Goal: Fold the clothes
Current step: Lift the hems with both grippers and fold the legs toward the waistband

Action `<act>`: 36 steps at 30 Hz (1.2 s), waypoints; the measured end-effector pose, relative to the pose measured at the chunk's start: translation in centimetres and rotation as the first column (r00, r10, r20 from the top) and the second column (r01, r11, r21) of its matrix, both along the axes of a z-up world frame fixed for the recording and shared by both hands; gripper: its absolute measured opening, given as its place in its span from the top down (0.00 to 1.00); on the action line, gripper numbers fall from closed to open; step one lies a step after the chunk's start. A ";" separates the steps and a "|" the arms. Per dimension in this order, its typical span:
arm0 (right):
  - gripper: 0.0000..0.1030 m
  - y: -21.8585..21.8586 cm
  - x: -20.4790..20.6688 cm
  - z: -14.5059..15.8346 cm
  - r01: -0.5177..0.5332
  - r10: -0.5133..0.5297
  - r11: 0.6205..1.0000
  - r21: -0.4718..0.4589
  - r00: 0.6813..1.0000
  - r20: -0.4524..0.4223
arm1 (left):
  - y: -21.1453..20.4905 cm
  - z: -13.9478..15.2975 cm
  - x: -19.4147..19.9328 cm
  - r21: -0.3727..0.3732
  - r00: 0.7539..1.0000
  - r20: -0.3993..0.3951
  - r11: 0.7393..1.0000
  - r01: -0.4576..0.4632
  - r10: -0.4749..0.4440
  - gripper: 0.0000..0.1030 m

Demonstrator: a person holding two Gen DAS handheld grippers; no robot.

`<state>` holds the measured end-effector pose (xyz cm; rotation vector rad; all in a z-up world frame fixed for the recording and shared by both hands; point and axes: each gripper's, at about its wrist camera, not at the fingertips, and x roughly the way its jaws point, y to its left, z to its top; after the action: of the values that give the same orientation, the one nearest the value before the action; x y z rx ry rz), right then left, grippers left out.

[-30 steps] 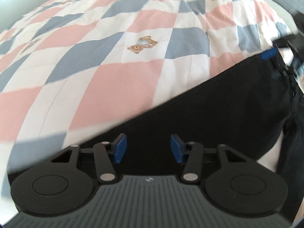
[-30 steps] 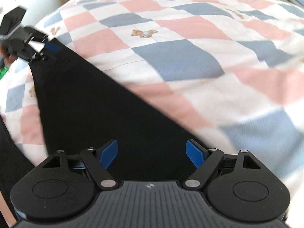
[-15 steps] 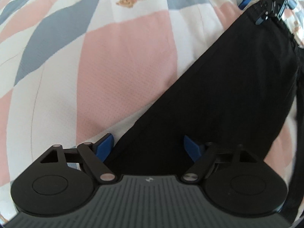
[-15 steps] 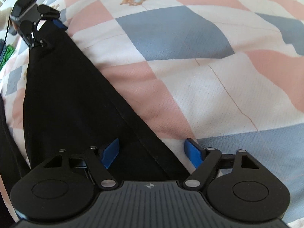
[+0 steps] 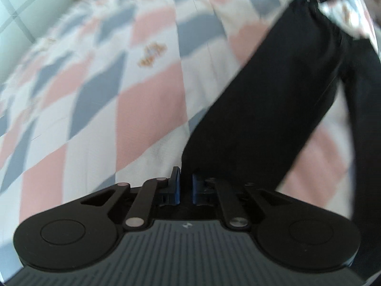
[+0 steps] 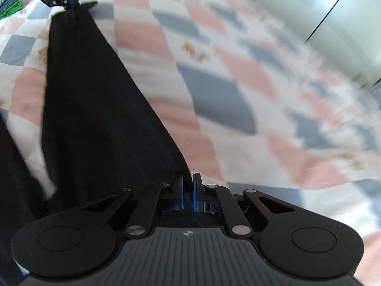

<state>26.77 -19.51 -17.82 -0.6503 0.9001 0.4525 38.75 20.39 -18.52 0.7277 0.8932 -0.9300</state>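
A checked quilt (image 5: 147, 109) in pink, grey-blue and white squares, dotted with small teddy-bear prints (image 5: 152, 53), covers the bed, and pale wall or wardrobe panels (image 6: 309, 4) stand blurred behind it. The black garment (image 6: 95, 109) stretches in a taut band above the quilt between the two tools. The left gripper (image 5: 185, 188) has its blue pads pressed onto one end of the cloth, the right gripper (image 6: 187, 190) pinches the other, and a bit of green fabric (image 6: 12, 8) lies at the bed's far edge.
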 end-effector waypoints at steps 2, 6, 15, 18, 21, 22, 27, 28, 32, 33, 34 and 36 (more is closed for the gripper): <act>0.95 1.0 -4.5 1.5 0.016 -0.015 1.000 -0.016 0.997 0.078 | 1.5 2.6 -4.5 -0.041 0.999 0.033 0.998 -0.040 0.042 0.93; 0.95 3.1 -14.2 3.0 0.037 -0.026 0.998 -0.059 0.983 0.183 | 2.9 5.6 -15.4 -0.064 0.989 0.073 0.990 -0.128 0.132 0.93; 0.80 5.4 -28.8 -6.0 0.189 -0.193 0.981 -0.044 0.972 -0.133 | 2.7 -1.7 -33.2 0.087 0.887 -0.038 0.886 -0.455 0.460 0.87; 0.52 2.9 -29.6 -4.5 0.369 -0.349 0.922 0.117 0.923 -0.162 | 1.2 -1.2 -34.6 0.075 0.860 -0.037 0.860 -0.505 0.509 0.80; 0.45 -2.6 -28.9 -3.2 0.640 -0.580 0.688 0.342 0.768 -0.272 | 1.3 0.4 -35.5 0.023 0.827 -0.076 0.830 -0.557 0.557 0.60; 0.45 -4.9 -28.6 -3.2 0.722 -0.645 0.560 0.406 0.688 -0.332 | 1.4 0.8 -35.6 0.019 0.815 -0.078 0.818 -0.574 0.574 0.60; 0.53 -15.2 -29.5 -6.1 0.785 -0.724 -0.189 0.591 0.295 -0.624 | 2.2 2.6 -35.5 -0.038 0.712 -0.126 0.714 -0.700 0.691 0.61; 0.56 -16.4 -29.5 -7.0 0.759 -0.711 -0.293 0.582 0.234 -0.663 | 2.3 2.9 -35.3 -0.067 0.687 -0.151 0.686 -0.724 0.711 0.61; 0.56 -18.0 -29.1 -9.8 0.712 -0.680 -0.445 0.542 0.125 -0.722 | 1.7 2.6 -34.4 -0.112 0.651 -0.166 0.642 -0.759 0.741 0.60; 0.56 -17.9 -29.0 -10.3 0.700 -0.663 -0.471 0.537 0.120 -0.739 | 1.5 2.4 -34.2 -0.108 0.648 -0.155 0.639 -0.761 0.745 0.60; 0.56 -17.9 -28.9 -10.6 0.697 -0.661 -0.477 0.535 0.117 -0.741 | 1.3 2.1 -33.9 -0.103 0.647 -0.139 0.638 -0.763 0.750 0.60; 0.55 -17.7 -28.5 -11.1 0.693 -0.659 -0.486 0.533 0.110 -0.744 | 0.8 1.6 -33.3 -0.091 0.647 -0.101 0.640 -0.763 0.756 0.60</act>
<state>-1.71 -37.22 -28.94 1.2847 0.6969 -0.4566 5.49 21.22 -16.93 0.1512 1.0525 -0.2276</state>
